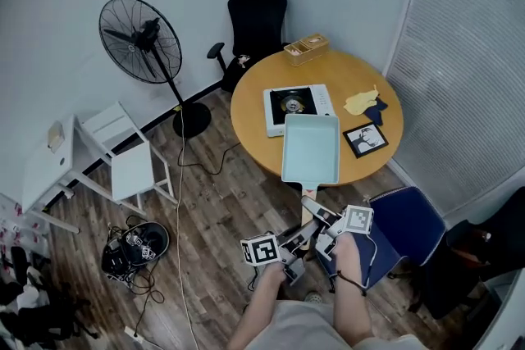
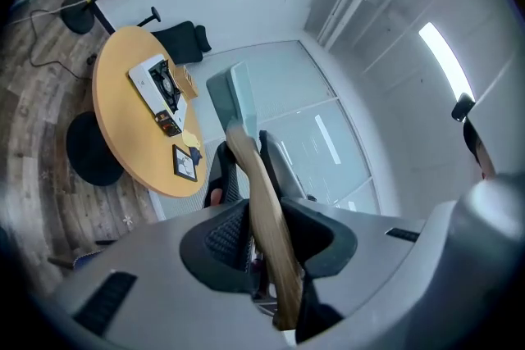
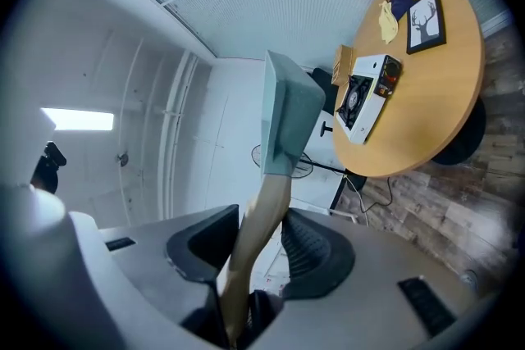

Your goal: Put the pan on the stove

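Note:
A rectangular teal pan (image 1: 310, 147) with a wooden handle (image 1: 308, 213) hangs in the air over the near edge of the round wooden table (image 1: 254, 106). The white portable stove (image 1: 297, 106) sits on the table just beyond the pan, its burner bare. My left gripper (image 1: 297, 240) and right gripper (image 1: 321, 219) are both shut on the handle, left nearer its end. In the left gripper view the handle (image 2: 264, 209) runs between the pads up to the pan (image 2: 234, 94). The right gripper view shows the handle (image 3: 258, 229) clamped and the stove (image 3: 367, 98) far ahead.
On the table lie a framed picture (image 1: 366, 138), a yellow cloth (image 1: 361, 102) and a wooden box (image 1: 306, 48). A blue chair (image 1: 402, 221) stands at my right, a black office chair (image 1: 257, 16) behind the table. A floor fan (image 1: 141, 39), a white chair (image 1: 123, 152) and cables (image 1: 135, 246) are at left.

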A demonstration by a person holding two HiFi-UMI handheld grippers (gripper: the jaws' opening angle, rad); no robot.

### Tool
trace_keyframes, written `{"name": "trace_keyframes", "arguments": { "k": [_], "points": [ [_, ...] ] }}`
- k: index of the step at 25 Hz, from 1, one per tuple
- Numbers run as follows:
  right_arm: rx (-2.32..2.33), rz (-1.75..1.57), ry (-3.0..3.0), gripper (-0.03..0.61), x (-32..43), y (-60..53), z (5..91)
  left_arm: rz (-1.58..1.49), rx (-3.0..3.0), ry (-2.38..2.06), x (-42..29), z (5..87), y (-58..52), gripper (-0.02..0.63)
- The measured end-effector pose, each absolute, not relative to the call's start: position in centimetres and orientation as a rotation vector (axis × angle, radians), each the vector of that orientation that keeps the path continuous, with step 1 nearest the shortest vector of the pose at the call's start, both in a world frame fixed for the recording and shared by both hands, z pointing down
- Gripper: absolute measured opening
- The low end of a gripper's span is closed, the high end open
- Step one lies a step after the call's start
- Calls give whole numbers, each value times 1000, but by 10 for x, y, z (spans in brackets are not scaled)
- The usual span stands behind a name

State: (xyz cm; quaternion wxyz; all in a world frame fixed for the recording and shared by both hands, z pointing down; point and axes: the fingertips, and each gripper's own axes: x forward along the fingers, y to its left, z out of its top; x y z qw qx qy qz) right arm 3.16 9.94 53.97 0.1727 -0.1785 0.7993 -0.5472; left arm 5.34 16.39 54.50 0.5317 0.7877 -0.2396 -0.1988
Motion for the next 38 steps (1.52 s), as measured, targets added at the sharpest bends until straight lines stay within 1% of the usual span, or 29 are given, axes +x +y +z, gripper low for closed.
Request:
{"name": "trace_keyframes", "arguments": {
  "k": [6, 13, 20, 28, 38],
  "points": [
    [-605, -1591, 2180, 170, 21, 74, 564, -395, 1866, -497, 36, 560, 139, 132],
    [-638, -1540, 2156, 173, -15, 35, 562, -363, 1875, -446, -3, 559, 101, 132],
    [-665, -1562, 2157, 175, -48, 9, 567, -347, 1864, -431, -35, 564, 74, 134],
    [-686, -1605, 2113, 176, -50, -34, 585, -345, 1830, -431, -40, 576, 30, 135],
    [-693, -1613, 2196, 179, -39, -125, 601, -327, 1786, -454, -25, 591, -58, 137]
  ]
}}
